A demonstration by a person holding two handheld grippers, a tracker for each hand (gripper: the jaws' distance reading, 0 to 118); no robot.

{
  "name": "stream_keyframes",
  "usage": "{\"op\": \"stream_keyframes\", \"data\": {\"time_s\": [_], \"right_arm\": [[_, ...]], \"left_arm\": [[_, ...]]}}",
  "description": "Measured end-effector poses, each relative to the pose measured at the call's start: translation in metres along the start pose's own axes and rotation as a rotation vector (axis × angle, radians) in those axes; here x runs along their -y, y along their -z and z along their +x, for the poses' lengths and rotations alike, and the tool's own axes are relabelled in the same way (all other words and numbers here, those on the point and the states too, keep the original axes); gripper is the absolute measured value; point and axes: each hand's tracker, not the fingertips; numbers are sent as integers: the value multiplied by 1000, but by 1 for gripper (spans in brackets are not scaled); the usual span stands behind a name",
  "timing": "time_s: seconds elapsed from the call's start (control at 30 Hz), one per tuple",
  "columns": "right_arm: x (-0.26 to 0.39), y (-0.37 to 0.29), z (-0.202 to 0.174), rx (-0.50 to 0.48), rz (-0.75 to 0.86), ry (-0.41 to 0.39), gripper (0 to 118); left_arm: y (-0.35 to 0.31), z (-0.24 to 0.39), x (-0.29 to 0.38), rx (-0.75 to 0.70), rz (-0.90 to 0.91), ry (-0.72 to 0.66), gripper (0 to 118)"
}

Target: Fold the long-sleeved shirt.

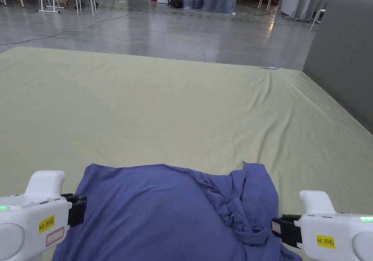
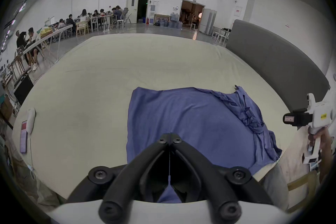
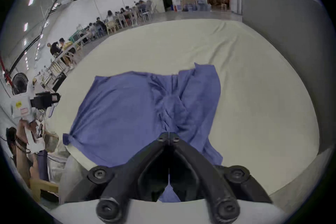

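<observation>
We saw the left gripper [image 2: 170,134] with its jaws pressed together, tips meeting with no cloth between them, raised above the near part of the blue long-sleeved shirt [image 2: 189,122]. The right gripper [image 3: 169,134] was likewise closed on nothing, over the shirt's bunched, twisted side. From the head view, both tools hung at the shirt's near corners. The shirt lay spread on the pale green sheet [image 1: 175,112], close to its near edge, a rumpled sleeve [image 1: 240,207] gathered along its right side. A grey panel [image 1: 346,54] stood beyond, right.
</observation>
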Motion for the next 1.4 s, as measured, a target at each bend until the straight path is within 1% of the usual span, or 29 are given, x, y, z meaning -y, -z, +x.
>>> {"op": "stream_keyframes", "data": {"time_s": [0.03, 0.1, 0.2, 0.3, 0.33, 0.37, 0.4, 0.43, 0.47, 0.57, 0.6, 0.63, 0.67, 0.7, 0.73, 0.77, 0.8, 0.87, 0.93, 0.97, 1.0, 1.03, 1.07, 1.1, 1.17, 1.3, 1.33, 1.37, 1.4], "right_arm": [[3, 6, 1, -5, -30, -19, 0], [5, 14, 1, 2, -36, -14, 0], [-7, 27, 1, -4, -52, -6, 0], [-21, 38, -3, -16, -54, -26, 0], [-25, 41, -5, -16, -54, -35, 0], [-28, 45, -6, -15, -53, -43, 0], [-30, 48, -7, -13, -52, -47, 0], [-37, 54, -5, -12, -53, -48, 0], [-40, 57, -5, -13, -52, -47, 0], [-49, 67, -1, -23, -59, -40, 0], [-52, 71, 1, -20, -65, -45, 0], [-57, 75, 3, -12, -71, -49, 0], [-63, 80, 7, 4, -74, -52, 0], [-73, 86, 11, 14, -75, -52, 0], [-84, 92, 16, 20, -73, -50, 0], [-94, 97, 20, 27, -68, -45, 0], [-108, 104, 25, 29, -67, -42, 0], [-136, 120, 35, 37, -64, -29, 0], [-163, 142, 44, 67, -75, -13, 0], [-173, 151, 47, 80, -79, -7, 15], [-184, 162, 51, 84, -83, 5, 59], [-192, 173, 55, 94, -95, 32, 83], [-200, 186, 60, 83, -129, 66, 86], [-205, 197, 62, 87, -162, 85, 85], [-213, 219, 64, 101, -208, 93, 85], [-212, 261, 61, 150, -332, 41, 85], [-208, 270, 61, 160, -355, 29, 82], [-203, 277, 61, 177, -387, 18, 70], [-197, 283, 60, 224, -406, -8, 50]], "left_arm": [[1, -2, 0, 3, -6, -5, 0], [10, -7, -8, 1, -32, -15, 0], [27, -16, -35, -10, -17, -33, 0], [70, -30, -74, -24, -29, -51, 0], [88, -35, -85, -19, -34, -65, 12], [114, -42, -96, -22, -68, -103, 42], [137, -48, -105, -51, -109, -126, 89], [158, -53, -111, -77, -142, -135, 103], [177, -55, -116, -102, -177, -127, 104], [229, -64, -121, -150, -321, -105, 103], [244, -71, -118, -157, -352, -113, 101], [253, -73, -114, -158, -364, -122, 94], [259, -75, -111, -157, -368, -130, 75], [263, -75, -108, -176, -385, -124, 31], [262, -74, -103, -184, -380, -106, 1], [258, -73, -102, -154, -350, -90, 0], [256, -71, -103, -156, -335, -87, 0], [243, -64, -103, -140, -336, -79, 0], [239, -61, -103, -124, -336, -69, 0], [237, -59, -104, -135, -334, -60, 0], [233, -58, -104, -138, -333, -52, 0], [231, -58, -105, -136, -332, -49, 0], [230, -57, -105, -132, -331, -51, 0], [229, -56, -105, -132, -332, -52, 0], [227, -54, -105, -136, -332, -44, 0], [227, -53, -105, -135, -335, -28, 0], [227, -53, -105, -134, -335, -31, 0], [226, -53, -104, -130, -334, -36, 0], [228, -55, -104, -127, -334, -41, 0]]}}
